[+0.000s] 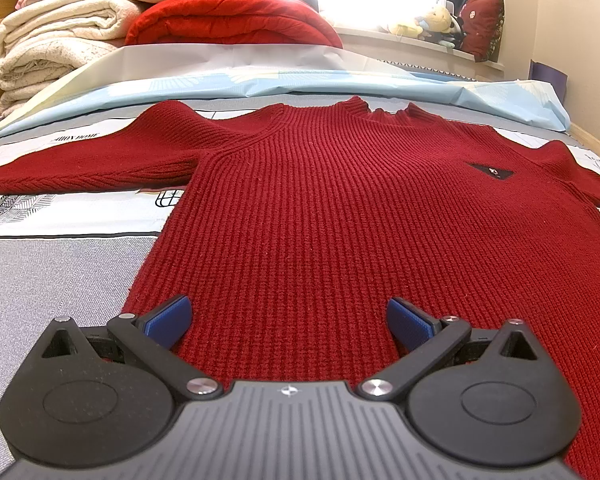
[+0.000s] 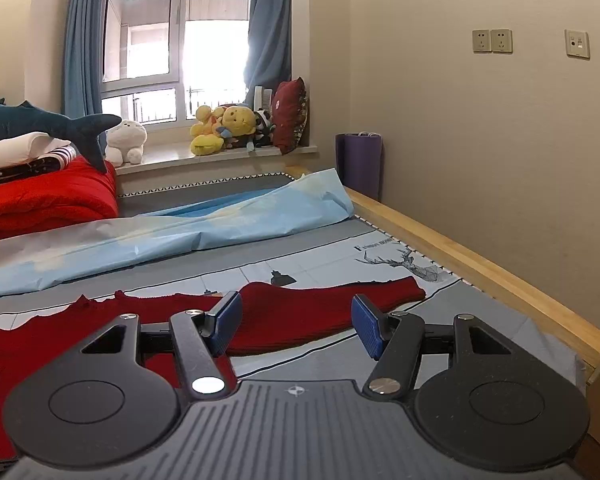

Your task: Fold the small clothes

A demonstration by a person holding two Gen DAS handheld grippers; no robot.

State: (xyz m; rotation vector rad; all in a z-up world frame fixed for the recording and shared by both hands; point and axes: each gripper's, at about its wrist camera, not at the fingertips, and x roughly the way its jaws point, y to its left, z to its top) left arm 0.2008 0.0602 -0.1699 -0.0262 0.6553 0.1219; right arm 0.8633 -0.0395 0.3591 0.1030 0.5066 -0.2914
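Sweater (image 1: pixel 340 216): dark red, vertical rib knit, herringbone rib on the sleeve; small black triangular chest badge (image 1: pixel 491 171). Bed cover (image 1: pixel 60 264): grey and white panels, black line drawings, a stag among them. Sheet (image 2: pixel 204 232): pale blue with white patches. Folded quilt (image 1: pixel 232 20): bright red. Stacked blankets (image 1: pixel 48 40): cream. Gripper fingers (image 1: pixel 172 320): blue ridged pads on black arms. Curtains (image 2: pixel 80 40): slate blue. Plush shark (image 2: pixel 40 120): dark blue-grey. Plush toys (image 2: pixel 224 128) on the sill: yellow.

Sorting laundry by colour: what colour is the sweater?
Dark red sweater, ribbed knit; the left wrist view shows it best.
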